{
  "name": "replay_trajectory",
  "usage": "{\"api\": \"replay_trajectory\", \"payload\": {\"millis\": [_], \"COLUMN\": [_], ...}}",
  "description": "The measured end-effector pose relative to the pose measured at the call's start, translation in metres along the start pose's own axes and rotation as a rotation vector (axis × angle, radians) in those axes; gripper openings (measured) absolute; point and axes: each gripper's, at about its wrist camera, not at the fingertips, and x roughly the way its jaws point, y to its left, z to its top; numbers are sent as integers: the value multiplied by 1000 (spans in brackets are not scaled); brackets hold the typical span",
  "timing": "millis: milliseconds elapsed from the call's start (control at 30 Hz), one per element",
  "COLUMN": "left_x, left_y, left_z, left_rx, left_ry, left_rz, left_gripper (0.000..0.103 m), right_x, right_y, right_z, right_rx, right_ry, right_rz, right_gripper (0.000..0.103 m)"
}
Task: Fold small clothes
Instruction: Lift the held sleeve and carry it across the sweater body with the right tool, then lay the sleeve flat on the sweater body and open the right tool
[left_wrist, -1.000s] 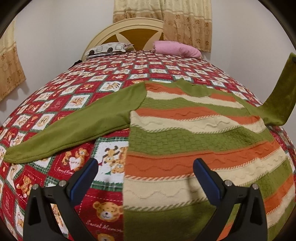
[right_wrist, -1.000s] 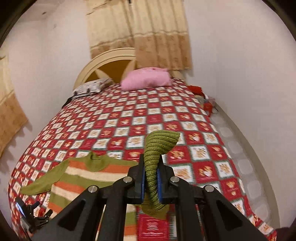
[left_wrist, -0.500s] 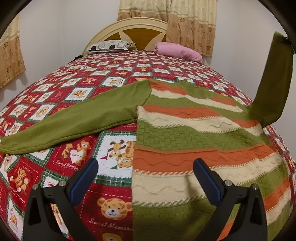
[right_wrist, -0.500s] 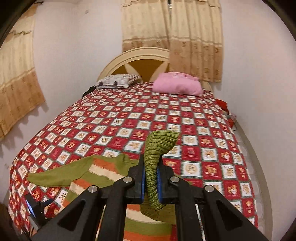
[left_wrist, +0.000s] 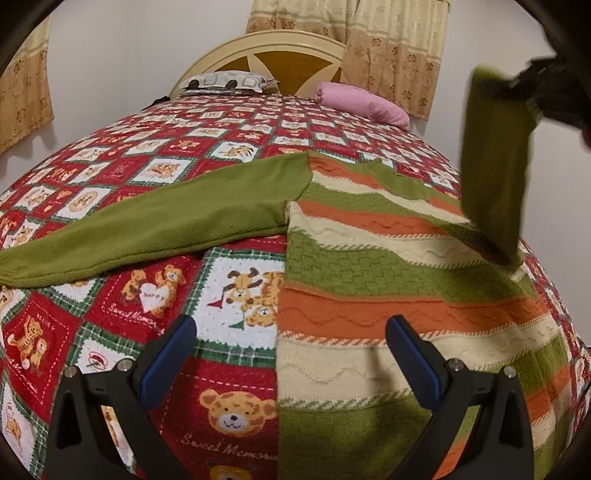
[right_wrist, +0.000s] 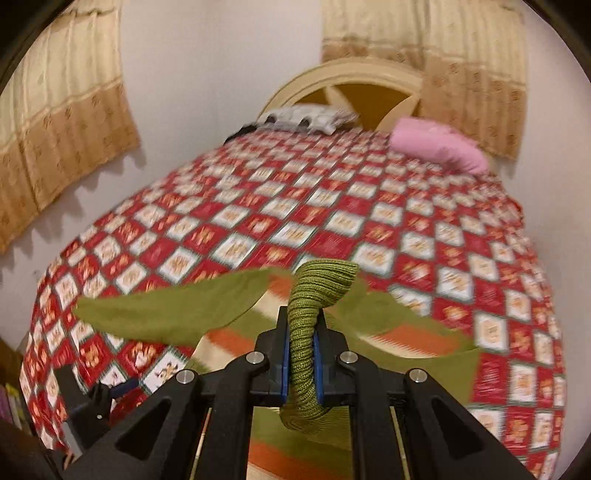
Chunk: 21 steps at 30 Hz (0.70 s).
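A small sweater with green, orange and cream stripes lies flat on the bed quilt. Its left green sleeve stretches out to the left. My right gripper is shut on the ribbed cuff of the right green sleeve and holds it up above the sweater body; the raised sleeve hangs at the right in the left wrist view. My left gripper is open and empty, low over the sweater's left hem edge. It also shows in the right wrist view.
The red patchwork teddy-bear quilt covers the whole bed. A pink pillow and a patterned pillow lie by the headboard. Curtains hang on the walls. The bed's right edge drops near the sweater.
My right gripper has lifted the right sleeve higher and carried it left, over the sweater body. My left gripper stays open and has edged slightly left and closer.
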Motion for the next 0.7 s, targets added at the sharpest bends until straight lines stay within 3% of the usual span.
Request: {"api": "replay_trajectory", "payload": {"millis": [133, 200, 233, 267, 300, 400, 500, 700], "left_x": [1, 1, 0, -1, -3, -8, -14, -24], "left_y": [1, 2, 3, 3, 4, 7, 8, -18], "left_z": [-1, -1, -2, -3, -3, -2, 10, 49], "left_rx": [-8, -9, -4, 1, 12, 35, 64, 143], "left_ry": [7, 10, 12, 13, 13, 17, 17, -42], "left_rz": [-2, -6, -9, -10, -11, 4, 12, -11], "left_gripper": [103, 103, 103, 103, 103, 103, 103, 103], "right_x": [64, 101, 113, 121, 120, 90, 58, 32], "right_y": [25, 38, 41, 42, 42, 28, -2, -47], "right_z": [-33, -54, -63, -72, -80, -92, -105, -133], "right_rx": [-24, -68, -72, -77, -83, -41, 19, 14], "right_ry": [79, 172, 212, 243, 250, 196, 153, 143], "right_rz": [11, 24, 36, 36, 41, 116, 127, -33], "right_gripper": [10, 14, 28, 49, 55, 55, 55, 58]}}
